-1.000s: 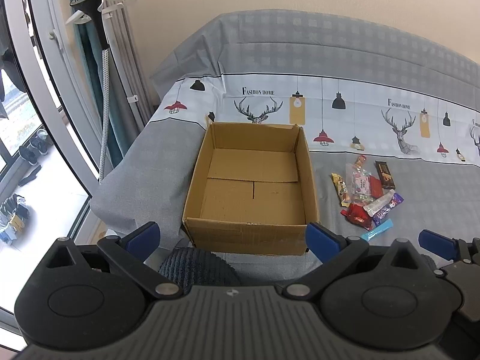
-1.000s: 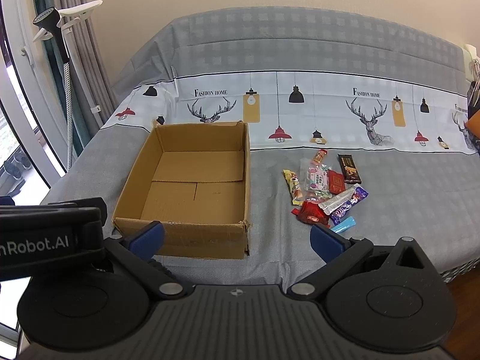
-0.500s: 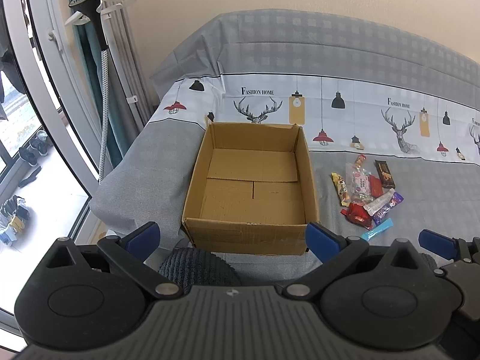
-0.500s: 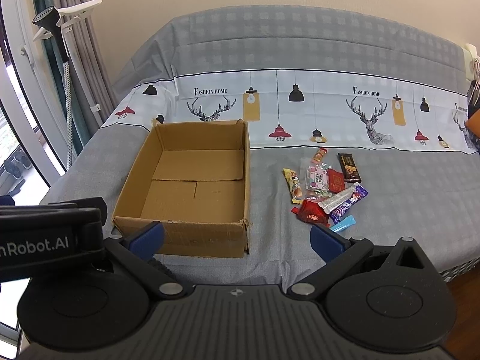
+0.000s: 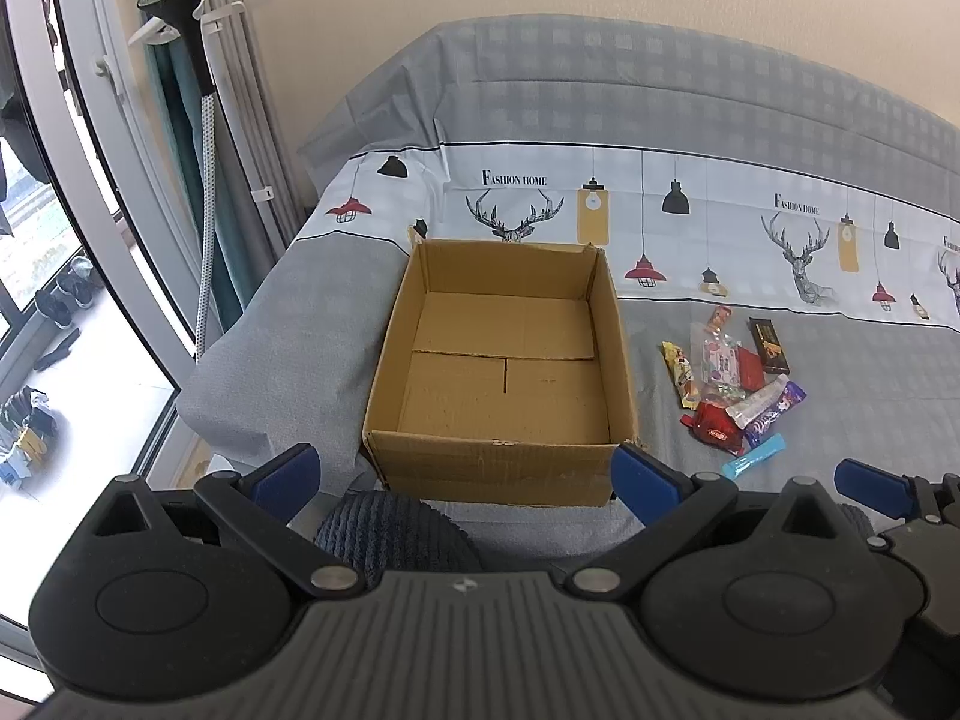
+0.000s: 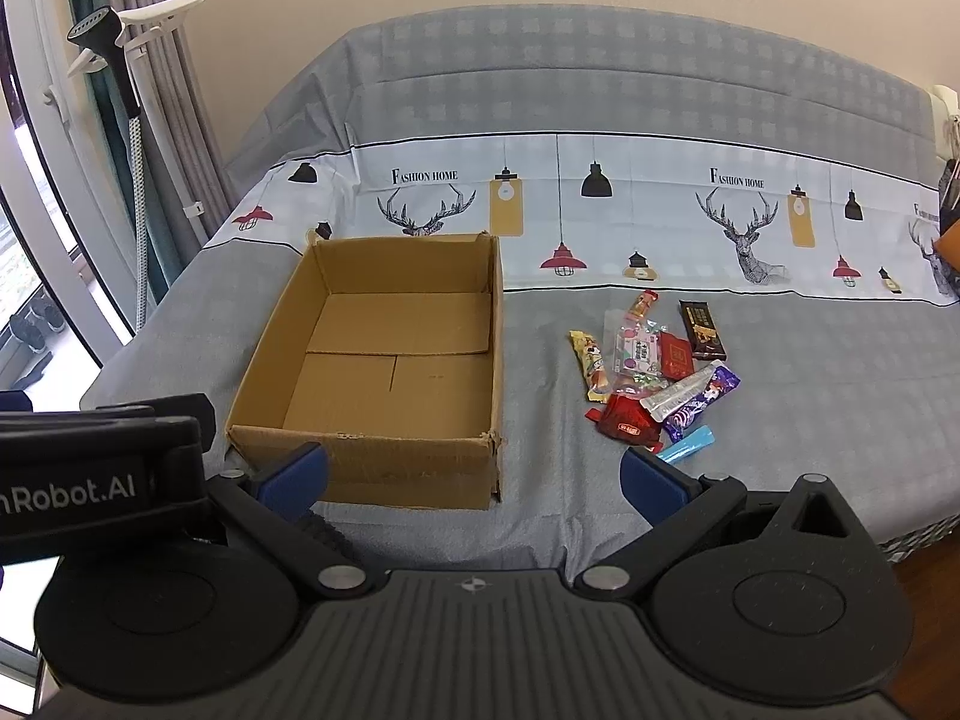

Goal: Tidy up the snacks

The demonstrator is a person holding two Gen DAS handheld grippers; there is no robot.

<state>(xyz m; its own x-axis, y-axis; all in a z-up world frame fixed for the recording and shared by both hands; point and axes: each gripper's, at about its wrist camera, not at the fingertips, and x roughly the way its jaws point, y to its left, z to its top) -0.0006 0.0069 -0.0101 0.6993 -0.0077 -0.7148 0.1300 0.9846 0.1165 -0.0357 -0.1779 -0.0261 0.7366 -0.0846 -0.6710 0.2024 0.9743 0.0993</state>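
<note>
An open, empty cardboard box (image 5: pixel 504 384) (image 6: pixel 390 384) sits on the grey bedspread. To its right lies a small heap of wrapped snacks (image 5: pixel 732 378) (image 6: pixel 654 366), among them a red packet (image 6: pixel 627 420), a brown chocolate bar (image 6: pixel 702 330), a yellow bar (image 6: pixel 591 360) and a blue stick (image 6: pixel 687 447). My left gripper (image 5: pixel 465 474) hovers open and empty just short of the box's near wall. My right gripper (image 6: pixel 474 477) is open too, holding nothing, between the box's near right corner and the snacks.
The bedspread (image 6: pixel 600 210) carries a white band of deer and lamp prints behind the box. A garment steamer pole (image 5: pixel 204 120), curtains and a glass door stand on the left. A dark knitted object (image 5: pixel 390 531) sits below the bed's near edge. Wooden floor (image 6: pixel 924 570) shows at the right.
</note>
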